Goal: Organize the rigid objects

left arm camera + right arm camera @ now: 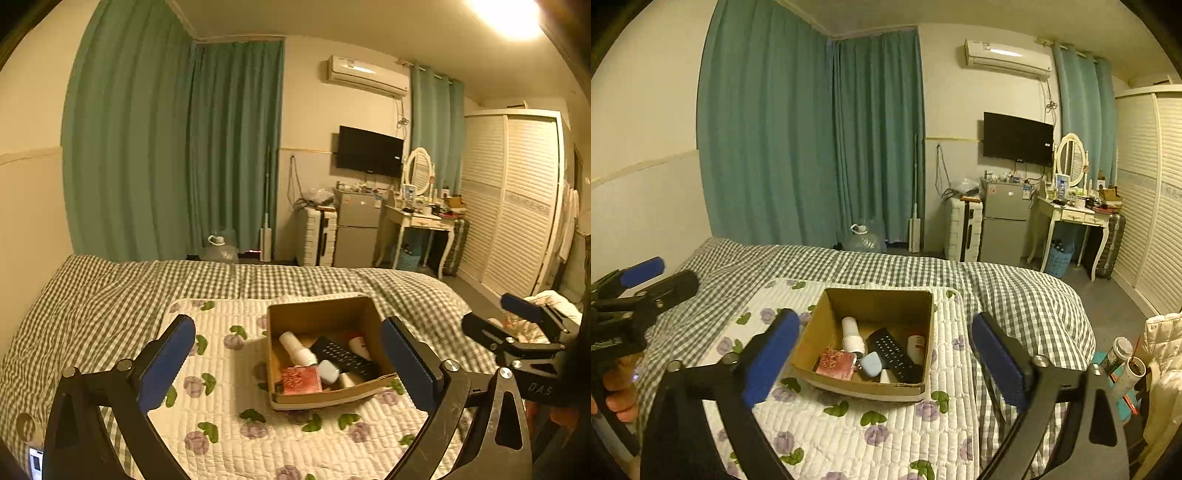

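An open cardboard box (317, 314) (875, 302) sits on a floral quilted mat (229, 417) (849, 432) on the bed. Inside lie a black remote (343, 356) (892, 352), a white bottle (295, 349) (851, 334), a red patterned packet (301, 380) (834, 363), a pale blue case (328, 371) (871, 363) and a white-and-red tube (358, 345) (916, 347). My left gripper (291, 363) is open and empty, held above and in front of the box; it also shows at the left of the right wrist view (659, 275). My right gripper (886, 360) is open and empty in front of the box.
The bed has a green checked cover (92, 306) (1015, 291). Beyond it are teal curtains (166, 147), a small fridge (356, 229), a white dressing table (421, 221), a wardrobe (517, 199) and a water jug (862, 238) on the floor.
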{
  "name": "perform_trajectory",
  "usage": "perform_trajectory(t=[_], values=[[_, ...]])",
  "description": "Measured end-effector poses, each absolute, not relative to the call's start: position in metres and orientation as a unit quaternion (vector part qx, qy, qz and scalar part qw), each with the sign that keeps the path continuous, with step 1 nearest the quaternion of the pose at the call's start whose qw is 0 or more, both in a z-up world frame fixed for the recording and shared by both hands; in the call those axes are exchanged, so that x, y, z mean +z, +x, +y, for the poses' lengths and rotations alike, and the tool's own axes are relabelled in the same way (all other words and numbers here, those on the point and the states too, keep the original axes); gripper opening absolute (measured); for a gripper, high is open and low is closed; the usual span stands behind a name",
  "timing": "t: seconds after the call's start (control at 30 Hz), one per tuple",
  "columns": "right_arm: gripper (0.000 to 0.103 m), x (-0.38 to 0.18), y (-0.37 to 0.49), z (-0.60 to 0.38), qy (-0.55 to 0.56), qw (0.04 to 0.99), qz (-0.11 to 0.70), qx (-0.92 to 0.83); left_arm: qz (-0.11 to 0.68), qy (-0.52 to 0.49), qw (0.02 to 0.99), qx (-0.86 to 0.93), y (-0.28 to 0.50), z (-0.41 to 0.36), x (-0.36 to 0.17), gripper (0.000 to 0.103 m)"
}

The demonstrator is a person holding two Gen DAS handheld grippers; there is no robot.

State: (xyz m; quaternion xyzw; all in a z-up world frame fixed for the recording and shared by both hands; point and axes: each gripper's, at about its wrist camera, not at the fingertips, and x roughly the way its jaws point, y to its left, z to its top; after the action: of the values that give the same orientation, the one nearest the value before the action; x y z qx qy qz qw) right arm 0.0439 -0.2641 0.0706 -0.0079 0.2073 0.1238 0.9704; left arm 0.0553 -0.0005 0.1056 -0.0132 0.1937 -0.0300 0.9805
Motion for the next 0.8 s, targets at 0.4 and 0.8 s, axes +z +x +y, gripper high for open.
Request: perform_trajectory(t=[0.4, 0.8], values=[[0.103, -0.006, 0.065, -0.268, 0.005, 0.967, 0.231, 0.106, 0.222, 0.017, 0.975, 0.001, 0.070, 0.000, 0.020, 0.103], [0.103, -0.021, 0.071, -0.262, -0.006, 0.966, 0.240, 0.094, 0.219, 0.015, 0.976, 0.000, 0.072, -0.005, 0.018, 0.103]])
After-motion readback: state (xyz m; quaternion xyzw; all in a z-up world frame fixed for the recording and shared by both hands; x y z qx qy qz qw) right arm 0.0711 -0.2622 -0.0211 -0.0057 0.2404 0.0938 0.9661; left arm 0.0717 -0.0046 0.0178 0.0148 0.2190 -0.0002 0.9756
